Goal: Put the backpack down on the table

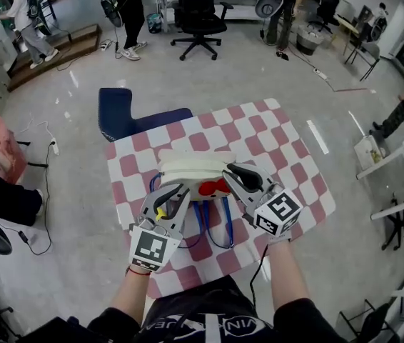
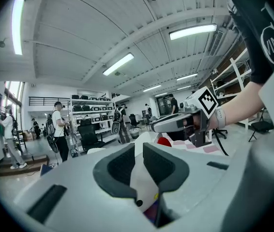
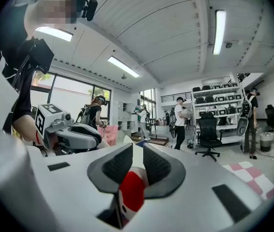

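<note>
We could read only the white letters "VIN" on the person's black shirt [image 2: 273, 41]; the rest was cut off.

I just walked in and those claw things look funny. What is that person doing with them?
A person holds a two-jaw gripper in each hand. Both the left gripper and the right gripper are pinched shut on a white backpack, one on each side. The backpack is over the pink-and-white checked table. It isn't clear whether it is resting on the table yet.
</note>
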The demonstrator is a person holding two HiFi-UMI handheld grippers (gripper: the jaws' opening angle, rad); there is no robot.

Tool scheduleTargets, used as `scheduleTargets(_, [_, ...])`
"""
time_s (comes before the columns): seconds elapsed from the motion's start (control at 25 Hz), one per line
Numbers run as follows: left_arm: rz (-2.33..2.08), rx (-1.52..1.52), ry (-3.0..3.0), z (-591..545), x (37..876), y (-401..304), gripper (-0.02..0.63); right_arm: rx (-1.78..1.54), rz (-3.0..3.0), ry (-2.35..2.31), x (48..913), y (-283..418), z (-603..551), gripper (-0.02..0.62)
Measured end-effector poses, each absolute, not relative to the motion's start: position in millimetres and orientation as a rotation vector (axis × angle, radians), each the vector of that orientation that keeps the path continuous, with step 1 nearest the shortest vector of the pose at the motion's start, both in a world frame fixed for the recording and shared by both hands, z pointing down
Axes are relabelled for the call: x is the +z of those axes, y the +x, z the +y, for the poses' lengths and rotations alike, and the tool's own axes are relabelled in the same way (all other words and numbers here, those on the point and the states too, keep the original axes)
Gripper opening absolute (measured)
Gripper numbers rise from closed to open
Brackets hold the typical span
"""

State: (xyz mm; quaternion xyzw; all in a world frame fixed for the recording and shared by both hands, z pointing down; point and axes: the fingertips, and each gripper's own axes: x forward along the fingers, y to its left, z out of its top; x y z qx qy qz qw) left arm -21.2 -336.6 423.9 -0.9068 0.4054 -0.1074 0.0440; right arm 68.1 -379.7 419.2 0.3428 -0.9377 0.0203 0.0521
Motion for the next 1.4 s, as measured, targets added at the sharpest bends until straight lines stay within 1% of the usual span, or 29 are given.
scheduleTargets(0.08, [1.224,-0.319,-2.787,-333,424,-17,0.056,0.052,-2.844,1.069,417,66,-374,0.025])
scheduleTargets(0.2, [1.207,-0.306,-2.807,-326,424,-12,0.048,0.055,-2.844,1.092,415,62,-363,0.003])
scheduleTargets(0.4, [1.234,-0.282,-2.829,-316,427,-16,0.006,0.079,-2.826,1.111,420,52,-343,0.002])
scheduleTargets(0.84, [1.277,-0.285,-2.870,-291,442,-22,0.005,0.147,-2.781,1.104,439,20,-298,0.000])
scheduleTargets(1.4, [1.408,-0.291,-2.858,-270,446,-24,0.005,0.183,-2.816,1.051,438,16,-276,0.000])
